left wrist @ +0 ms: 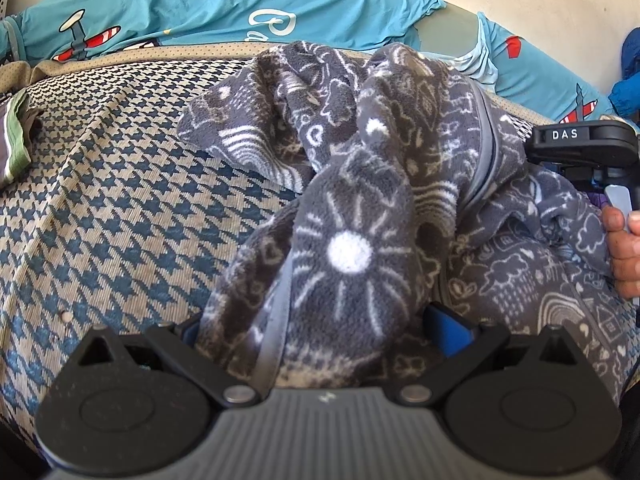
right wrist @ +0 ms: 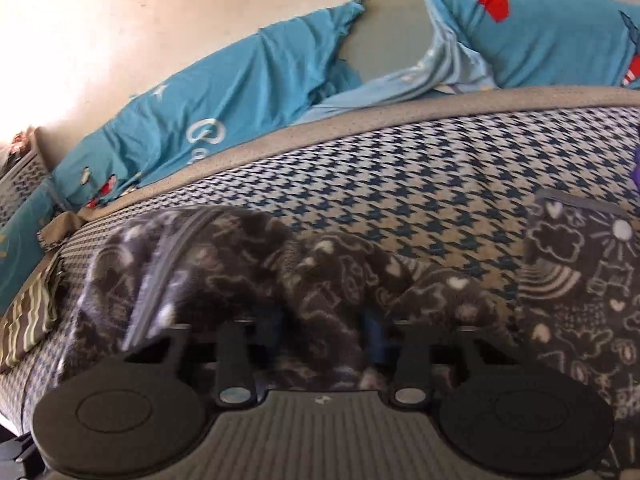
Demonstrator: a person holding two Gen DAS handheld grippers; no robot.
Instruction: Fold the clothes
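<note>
A: Right, status on the fold step?

B: Fleece garment (left wrist: 348,200) lay crumpled on the houndstooth cover (left wrist: 120,200). In the left view it was bunched from 12 o'clock down to 6. It wasn't flat yet, so I'd judge the fold had barely started.

A: Grippers?

B: Left gripper (left wrist: 316,328) was clamped on a thick wad of the fleece. The bulk held its jaws fairly wide, and grey trim ran in at 7 o'clock. Right gripper (right wrist: 326,324) had narrow jaws with fleece between them. That frame was smeared, so I couldn't tell whether the pads actually bit. A hand (left wrist: 624,252) showed at 3 o'clock in the left view, below that gripper.

A: How to do it well?

B: My read: both grips sat on wads, not on an edge. Better to pinch the trimmed hem as a single layer and pull the two grips apart to tension the cloth. Then lay it flat and fold. Slow moves, since fleece looked thick and would likely drag on the woven cover rather than slide.

A: Surface, room?

B: Cover was wrinkled but bare toward 9 o'clock, with room to spread. Striped cloth (left wrist: 16,140) sat at the 9 o'clock edge, apart from the fleece. Teal plane-print bedding (left wrist: 200,0) was heaped along 12 o'clock against a pale wall (right wrist: 160,20). Something blue (left wrist: 628,80) sat at 2 o'clock, too cropped to identify.
</note>
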